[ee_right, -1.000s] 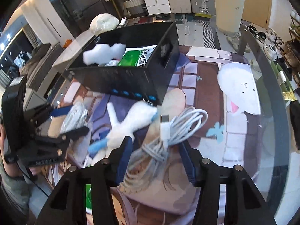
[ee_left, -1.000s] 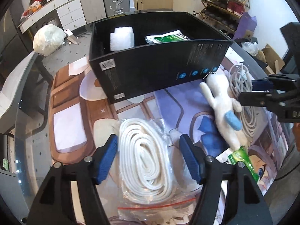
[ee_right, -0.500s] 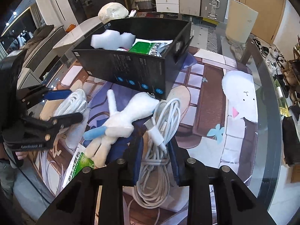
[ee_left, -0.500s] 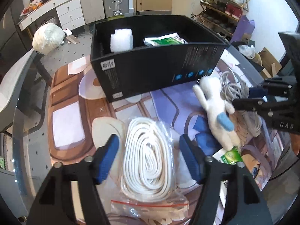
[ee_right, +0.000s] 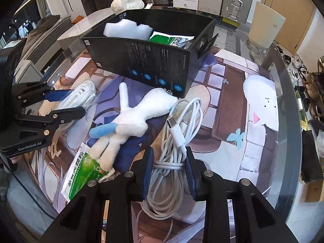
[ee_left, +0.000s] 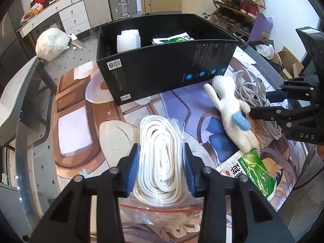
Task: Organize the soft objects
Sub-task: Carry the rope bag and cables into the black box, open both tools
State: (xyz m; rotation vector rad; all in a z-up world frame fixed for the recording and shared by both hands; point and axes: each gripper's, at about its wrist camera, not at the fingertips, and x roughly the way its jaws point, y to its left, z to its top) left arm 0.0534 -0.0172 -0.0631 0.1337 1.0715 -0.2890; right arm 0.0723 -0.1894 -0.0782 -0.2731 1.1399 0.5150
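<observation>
Grips look set: left gripper (ee_left: 162,168) clamps the bagged rope (ee_left: 162,158), right gripper (ee_right: 169,166) clamps the cable bundle (ee_right: 174,151), both before the black box (ee_left: 162,68). Lifting should clear its near wall.

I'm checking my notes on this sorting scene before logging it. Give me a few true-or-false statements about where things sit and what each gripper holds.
1. The left gripper is closed around the bagged coil of white rope. True.
2. The right gripper grips the white plush rabbit. False: it clamps the bundled white charging cable; the rabbit lies loose on the mat.
3. The black cardboard box is empty. False: it holds a white foam block and a green-and-white packet.
4. A green-and-white sachet lies on the mat outside the box. True.
</observation>
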